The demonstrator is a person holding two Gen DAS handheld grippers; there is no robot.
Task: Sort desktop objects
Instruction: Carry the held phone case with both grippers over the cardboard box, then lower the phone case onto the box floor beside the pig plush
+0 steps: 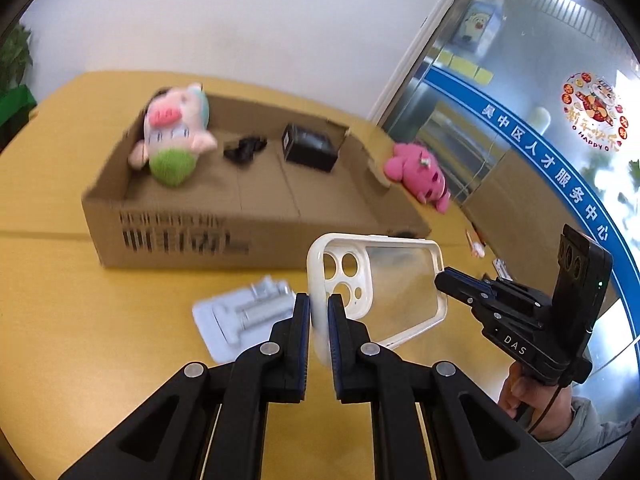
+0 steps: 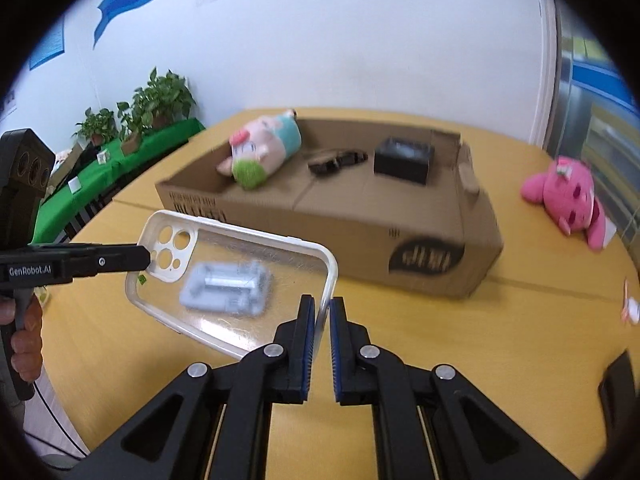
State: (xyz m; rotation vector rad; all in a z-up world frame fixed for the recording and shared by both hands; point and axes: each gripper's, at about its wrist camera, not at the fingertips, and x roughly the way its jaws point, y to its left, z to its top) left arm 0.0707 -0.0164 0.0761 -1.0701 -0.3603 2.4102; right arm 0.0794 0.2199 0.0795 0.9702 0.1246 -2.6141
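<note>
A clear phone case [image 1: 400,288] with a cream rim hangs above the yellow table, held at both ends. My left gripper [image 1: 319,312] is shut on the rim at the camera-cutout end, and my right gripper [image 2: 322,316] is shut on the opposite end. In the right wrist view the case [image 2: 172,252] slants up to the left, where the left gripper [image 2: 146,258] pinches it. The right gripper [image 1: 440,280] shows at the case's far edge in the left wrist view. Behind stands an open cardboard box [image 1: 200,236] holding a pig plush [image 1: 176,132], a black tangle [image 1: 244,148] and a black box [image 1: 310,148].
A grey blister pack [image 1: 244,316] lies on the table [image 1: 60,320] under the case. A pink plush [image 2: 568,200] lies right of the cardboard box [image 2: 340,248]. A small white and orange item [image 2: 630,308] sits near the table's right edge. Potted plants [image 2: 160,100] stand on a green bench at the back left.
</note>
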